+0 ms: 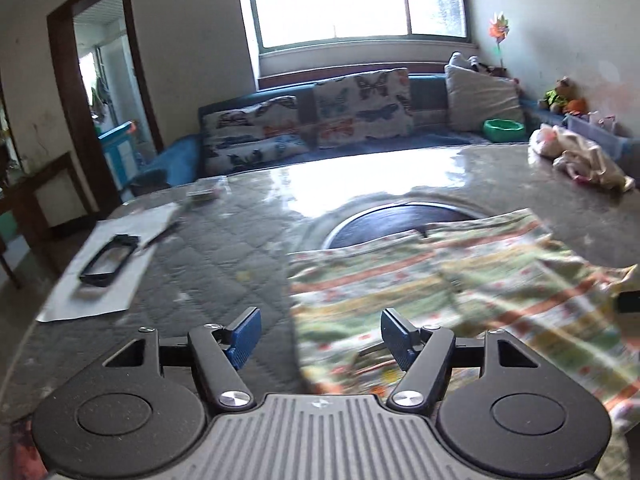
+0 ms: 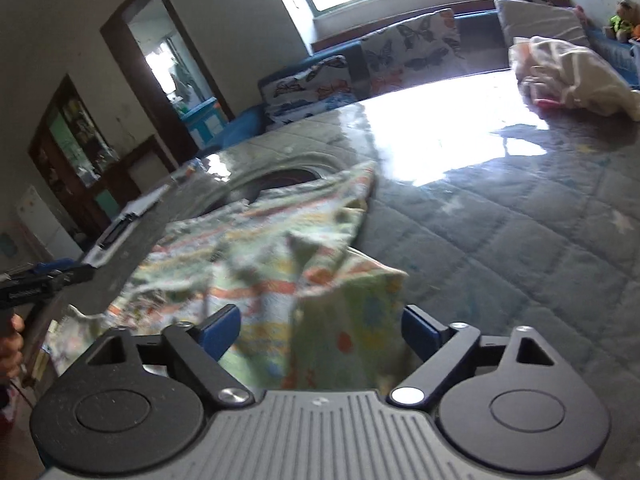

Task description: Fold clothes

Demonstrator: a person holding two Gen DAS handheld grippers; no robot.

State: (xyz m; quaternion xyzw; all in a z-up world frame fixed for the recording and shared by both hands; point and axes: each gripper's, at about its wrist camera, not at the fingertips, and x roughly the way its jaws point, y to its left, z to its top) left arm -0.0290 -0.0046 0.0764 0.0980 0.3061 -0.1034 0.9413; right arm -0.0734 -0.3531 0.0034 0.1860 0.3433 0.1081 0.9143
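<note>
A striped, flower-printed cloth (image 1: 460, 280) lies rumpled on the quilted table cover (image 1: 224, 256), blurred in both views. My left gripper (image 1: 319, 326) hovers open at the cloth's left edge; the edge runs between its blue pads (image 1: 245, 334) and neither pad touches it. My right gripper (image 2: 320, 322) is open wide around a raised fold of the cloth (image 2: 320, 304). The fold fills most of the gap, and I see no pad pressing on it. The left gripper (image 2: 40, 280) and a hand show at the left edge of the right wrist view.
A pale crumpled garment (image 1: 580, 156) lies at the table's far right. On the left, a white sheet holds a black frame (image 1: 108, 254). A round recess (image 1: 400, 220) sits mid-table, partly under the cloth. Beyond are a sofa with butterfly cushions (image 1: 360, 104) and a green bowl (image 1: 504, 129).
</note>
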